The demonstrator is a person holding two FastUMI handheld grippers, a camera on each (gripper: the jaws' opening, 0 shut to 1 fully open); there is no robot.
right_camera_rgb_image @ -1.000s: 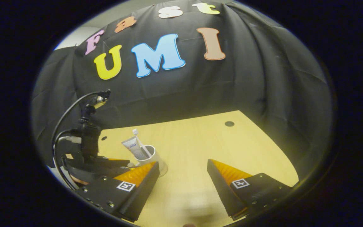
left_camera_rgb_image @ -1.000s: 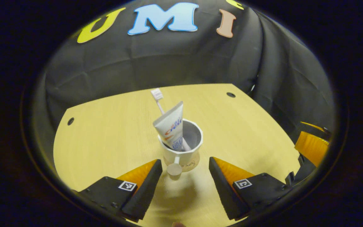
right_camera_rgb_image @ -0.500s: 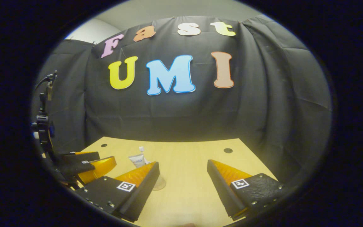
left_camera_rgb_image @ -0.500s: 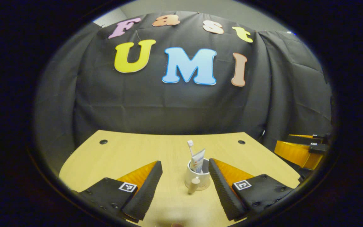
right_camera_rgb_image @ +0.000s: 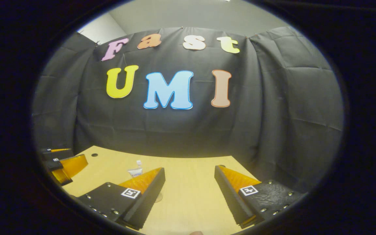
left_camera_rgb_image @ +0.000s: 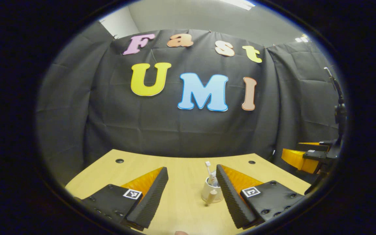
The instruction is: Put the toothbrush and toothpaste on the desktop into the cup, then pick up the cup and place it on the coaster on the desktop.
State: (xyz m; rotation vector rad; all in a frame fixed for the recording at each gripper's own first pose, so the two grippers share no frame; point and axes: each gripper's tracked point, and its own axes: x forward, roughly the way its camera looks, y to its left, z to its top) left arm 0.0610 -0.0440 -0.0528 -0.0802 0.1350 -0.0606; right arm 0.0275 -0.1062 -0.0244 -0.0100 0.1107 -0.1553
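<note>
we see the cup (left_camera_rgb_image: 211,193) upright on the table (left_camera_rgb_image: 178,173), with the brush (left_camera_rgb_image: 208,166) and the paste (left_camera_rgb_image: 212,180) standing in it, their tops leaning out above the rim. in the left gripper view it sits just left of that gripper's right finger, ahead of the tips. a thin clear rim showing under the cup in the right gripper view may be the coaster (right_camera_rgb_image: 158,197), though we cannot tell for sure.

the left gripper (left_camera_rgb_image: 192,173) has its fingers wide apart and holds nothing. the right gripper (right_camera_rgb_image: 189,173) is the same, spread and empty, over bare table right of the cup.

in our judgement the main risk is a knock: the cup is top-heavy with the tall brush and paste, and the left gripper's right finger is near it, so a sideways drift could tip it or slide it. the handle (left_camera_rgb_image: 211,197) points toward us and could catch a finger.

two dark holes (left_camera_rgb_image: 119,161) lie near the table's far edge, well apart from the cup. nothing else stands in the way.
</note>
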